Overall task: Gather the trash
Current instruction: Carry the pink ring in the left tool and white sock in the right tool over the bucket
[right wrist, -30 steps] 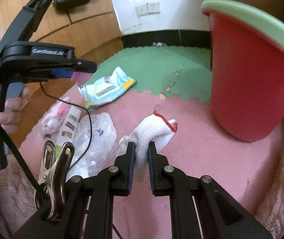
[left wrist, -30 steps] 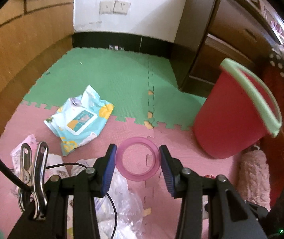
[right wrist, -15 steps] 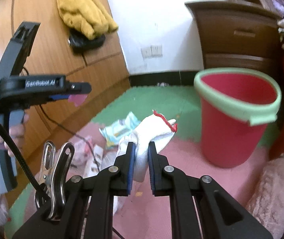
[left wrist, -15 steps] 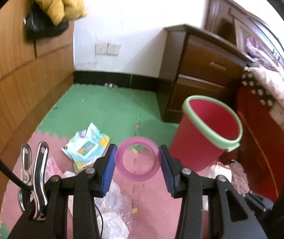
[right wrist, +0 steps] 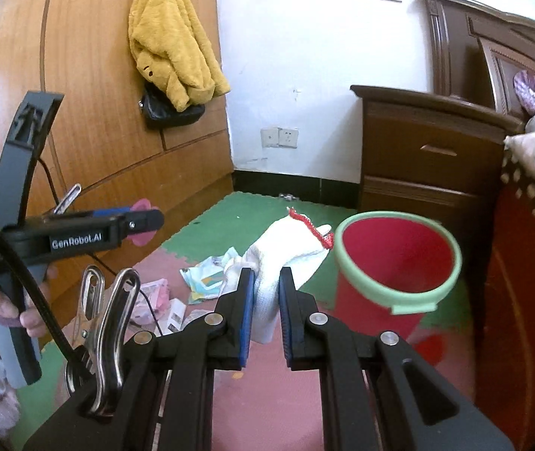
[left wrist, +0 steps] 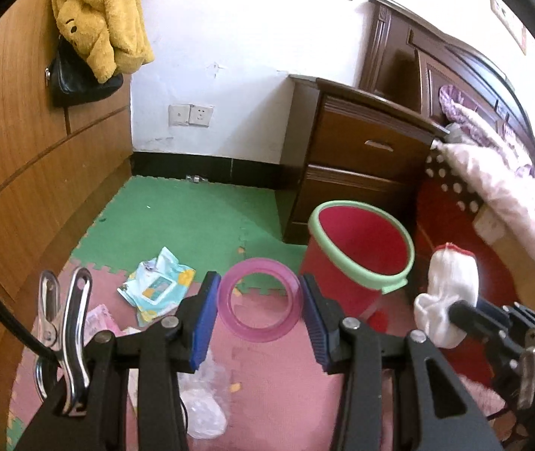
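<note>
Carrying trash binward: left gripper (left wrist: 260, 310) clasps a translucent pink plastic ring (left wrist: 260, 299); right gripper (right wrist: 266, 302) pinches a white knitted glove (right wrist: 282, 259); next, release both over the red green-rimmed bucket (right wrist: 395, 259), frame right.

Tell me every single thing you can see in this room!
bucket: 1, red with green rim, on the floor by the nightstand
ring: 1, pink, clamped in the left tool
glove: 1, white with red cuff edge, clamped in the right tool
wipes pack: 1, light blue, on the floor mat
plastic bag: 1, clear, on the pink mat
floor mat: green and pink tiles
nightstand: 1, dark brown, by the bed
jacket: 1, yellow, hanging on the wooden wall
bag: 1, black, under the jacket
wall sockets: 2, white
left tool: black, blue pads
right tool: black, blue pads
</note>
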Demonstrator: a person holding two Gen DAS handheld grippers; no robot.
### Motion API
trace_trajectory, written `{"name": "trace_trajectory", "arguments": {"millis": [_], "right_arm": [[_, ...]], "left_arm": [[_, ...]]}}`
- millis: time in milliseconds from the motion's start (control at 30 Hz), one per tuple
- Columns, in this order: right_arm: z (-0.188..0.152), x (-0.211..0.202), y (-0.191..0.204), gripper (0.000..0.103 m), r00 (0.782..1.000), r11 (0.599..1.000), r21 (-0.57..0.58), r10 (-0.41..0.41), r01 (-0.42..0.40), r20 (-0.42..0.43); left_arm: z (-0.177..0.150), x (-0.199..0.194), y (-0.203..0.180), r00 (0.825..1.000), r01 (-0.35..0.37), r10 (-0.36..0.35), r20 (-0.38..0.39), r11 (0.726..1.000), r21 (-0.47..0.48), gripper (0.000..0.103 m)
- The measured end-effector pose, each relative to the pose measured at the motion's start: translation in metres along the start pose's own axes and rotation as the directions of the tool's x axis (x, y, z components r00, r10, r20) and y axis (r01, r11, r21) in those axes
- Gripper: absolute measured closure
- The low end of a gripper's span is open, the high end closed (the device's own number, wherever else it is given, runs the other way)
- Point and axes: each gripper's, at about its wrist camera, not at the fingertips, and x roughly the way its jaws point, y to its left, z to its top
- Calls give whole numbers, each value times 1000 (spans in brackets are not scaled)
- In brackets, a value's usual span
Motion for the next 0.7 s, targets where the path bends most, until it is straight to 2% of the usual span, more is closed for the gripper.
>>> {"name": "trace_trajectory", "arguments": {"millis": [233,400,533,700], "right_arm": [[20,-31,-11,89,999,998,32,-45,45,-8],[24,-36,-27,89,999,996,82,-37,35,26],[22,-24,-42,89,997,995,86,-56,51,50],[15,-2,-61,89,994,994,74,-87,82,64]], "left_arm": [[15,-18,-21,1000,-2,1,24,1000,22,58],[26,-21,-38,999,3,-5,45,999,34,58],[30,-10,-53,999,13,-16,45,998,55,58],[32,29,-75,999,28,-29,19,996,83,58]]}}
